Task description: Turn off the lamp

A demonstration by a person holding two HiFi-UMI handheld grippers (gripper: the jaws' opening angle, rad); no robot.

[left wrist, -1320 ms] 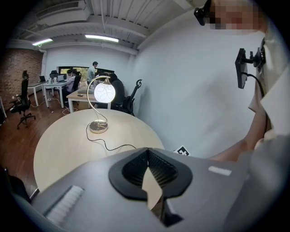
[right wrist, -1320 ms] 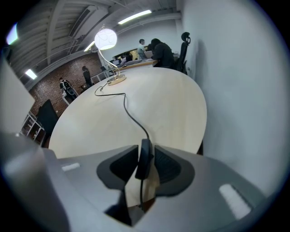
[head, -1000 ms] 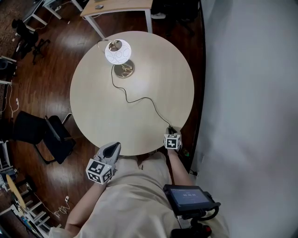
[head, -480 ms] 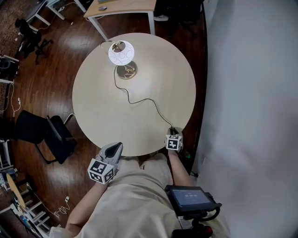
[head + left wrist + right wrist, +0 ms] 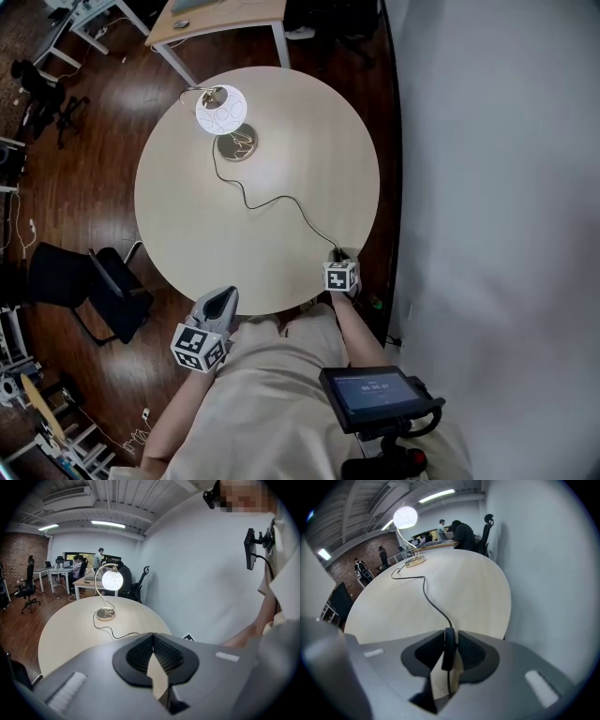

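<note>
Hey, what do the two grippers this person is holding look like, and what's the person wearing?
Both the left gripper and the right gripper have smooth grey bodies with black ribbed pads. Each carries a white cube printed with black square markers. The person wears a beige top.

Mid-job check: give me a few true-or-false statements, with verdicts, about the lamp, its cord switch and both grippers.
1. The lamp is lit. True.
2. The lamp lies tipped over on the table. False: it stands upright on its base.
3. The cord's inline switch sits between the right gripper jaws. True; the jaws are closing on it.
4. The left gripper holds the cord. False: its jaws are together with nothing between them, short of the table's near edge.
</note>
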